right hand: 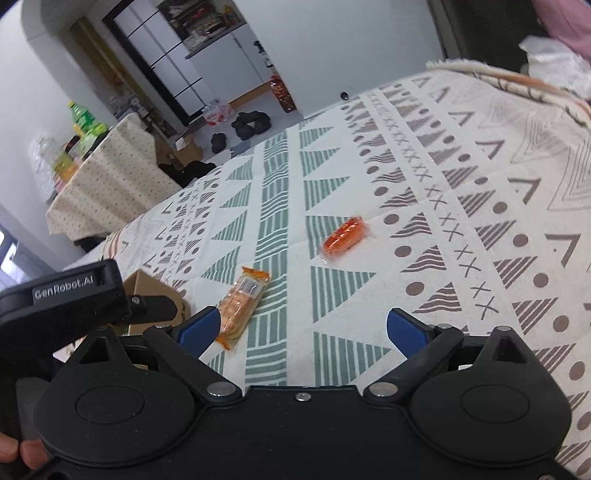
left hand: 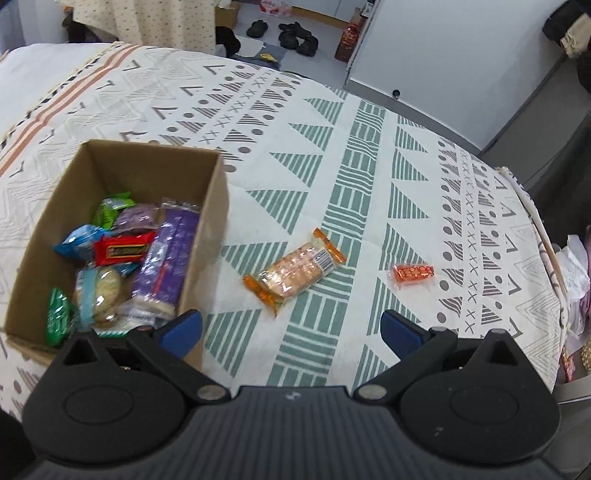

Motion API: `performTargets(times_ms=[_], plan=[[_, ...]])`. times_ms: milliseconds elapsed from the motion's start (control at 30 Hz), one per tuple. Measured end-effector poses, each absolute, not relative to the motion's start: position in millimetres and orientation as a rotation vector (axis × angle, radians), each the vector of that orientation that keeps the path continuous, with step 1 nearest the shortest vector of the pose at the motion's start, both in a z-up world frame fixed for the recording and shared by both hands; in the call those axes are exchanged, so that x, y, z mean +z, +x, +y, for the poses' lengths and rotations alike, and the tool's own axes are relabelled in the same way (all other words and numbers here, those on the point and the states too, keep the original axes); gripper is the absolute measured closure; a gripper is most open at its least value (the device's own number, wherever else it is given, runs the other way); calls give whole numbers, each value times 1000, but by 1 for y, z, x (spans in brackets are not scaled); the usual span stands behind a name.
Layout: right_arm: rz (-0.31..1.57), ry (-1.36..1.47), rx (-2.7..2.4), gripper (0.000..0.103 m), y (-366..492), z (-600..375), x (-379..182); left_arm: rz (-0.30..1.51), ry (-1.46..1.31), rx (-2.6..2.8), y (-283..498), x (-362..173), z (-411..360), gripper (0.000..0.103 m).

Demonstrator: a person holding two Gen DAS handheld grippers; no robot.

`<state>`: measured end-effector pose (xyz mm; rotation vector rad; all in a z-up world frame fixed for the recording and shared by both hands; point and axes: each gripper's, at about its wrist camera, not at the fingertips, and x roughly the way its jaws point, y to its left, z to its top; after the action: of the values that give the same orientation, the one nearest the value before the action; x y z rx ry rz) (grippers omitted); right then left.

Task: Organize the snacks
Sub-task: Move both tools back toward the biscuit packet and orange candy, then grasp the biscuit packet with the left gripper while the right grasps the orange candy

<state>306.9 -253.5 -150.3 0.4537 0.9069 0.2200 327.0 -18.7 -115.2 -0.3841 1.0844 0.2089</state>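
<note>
A brown cardboard box (left hand: 212, 206) sits on the patterned cloth at the left, holding several wrapped snacks, among them a purple biscuit pack (left hand: 166, 258) and a red bar (left hand: 123, 251). An orange cracker pack (left hand: 295, 271) lies on the cloth right of the box, and a small orange candy (left hand: 412, 275) lies further right. My left gripper (left hand: 291, 330) is open and empty, its left finger beside the box's near corner. My right gripper (right hand: 304, 326) is open and empty over the cloth, with the cracker pack (right hand: 242, 304) by its left finger and the candy (right hand: 345, 236) ahead.
The cloth-covered table (left hand: 369, 155) ends at a far edge with floor and dark shoes (left hand: 295, 35) beyond. A second small table (right hand: 107, 177) with bottles stands at the left in the right wrist view. The left gripper's body (right hand: 66, 299) and a corner of the box (right hand: 147, 284) show there too.
</note>
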Motion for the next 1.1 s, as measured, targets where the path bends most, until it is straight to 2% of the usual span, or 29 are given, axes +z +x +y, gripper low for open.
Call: performTargets(times_ms=[200, 333, 500, 667, 800, 1100], plan=[[927, 492, 204, 16, 324, -263, -163, 1120, -339, 181, 351, -131, -28, 3], [936, 509, 189, 17, 337, -267, -172, 1146, -298, 173, 367, -143, -32, 4], [950, 535, 175, 22, 352, -272, -183, 1189, -243, 168, 388, -161, -36, 14], [971, 559, 163, 24, 364, -273, -194, 1236, -178, 165, 404, -177, -39, 21], [982, 570, 161, 29, 372, -274, -201, 1264, -149, 165, 414, -189, -43, 31], [1000, 596, 155, 31, 388, -276, -213, 1279, -85, 186, 432, -207, -45, 32]])
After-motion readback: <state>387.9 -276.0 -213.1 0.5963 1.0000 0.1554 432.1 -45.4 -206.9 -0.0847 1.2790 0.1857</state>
